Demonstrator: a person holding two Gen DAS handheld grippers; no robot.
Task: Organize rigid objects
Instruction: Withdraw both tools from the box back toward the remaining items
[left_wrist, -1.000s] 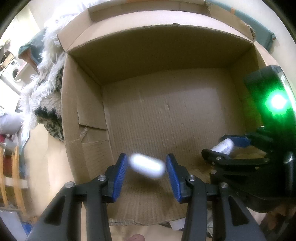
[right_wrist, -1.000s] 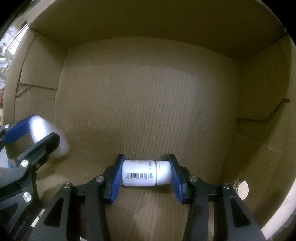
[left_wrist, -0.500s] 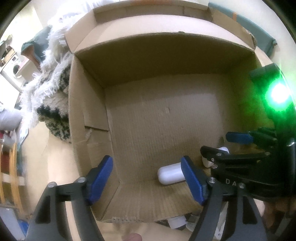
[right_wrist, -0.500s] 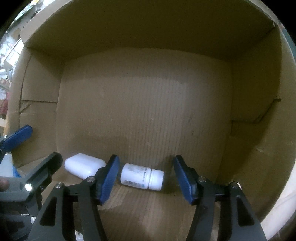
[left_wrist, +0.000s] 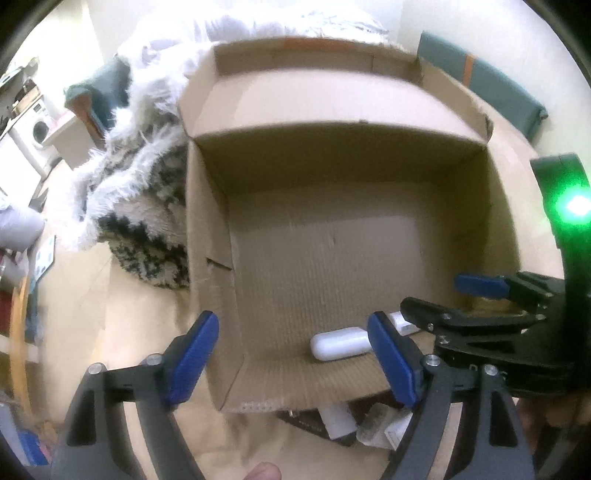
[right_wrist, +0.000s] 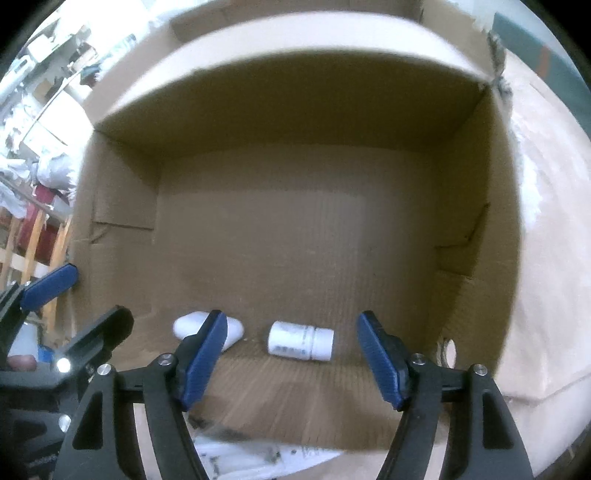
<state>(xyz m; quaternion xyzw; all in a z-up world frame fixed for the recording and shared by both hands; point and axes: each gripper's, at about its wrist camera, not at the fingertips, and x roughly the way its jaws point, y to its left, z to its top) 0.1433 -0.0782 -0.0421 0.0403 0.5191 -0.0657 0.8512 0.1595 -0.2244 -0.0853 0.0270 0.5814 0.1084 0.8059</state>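
Observation:
An open cardboard box (left_wrist: 210, 236) (right_wrist: 122, 206) fills both views. A smooth white oval container (left_wrist: 341, 343) (right_wrist: 236, 332) lies on its floor near the front wall. A white pill bottle with a barcode label (right_wrist: 301, 340) lies on its side beside it; only its end shows in the left wrist view (left_wrist: 400, 321). My left gripper (left_wrist: 295, 356) is open and empty above the box's front left corner. My right gripper (right_wrist: 291, 356) is open and empty above the front of the box, the pill bottle below between its jaws.
A shaggy white and black rug (left_wrist: 144, 192) lies left of the box. Several small white items (left_wrist: 354, 417) lie on the floor in front of the box. A white printed bag (right_wrist: 258, 461) lies at the front. A washing machine (left_wrist: 37, 129) stands far left.
Both grippers opened and let go: the oval container and the pill bottle dropped to the box floor. Both grippers then pulled back and up out of the box.

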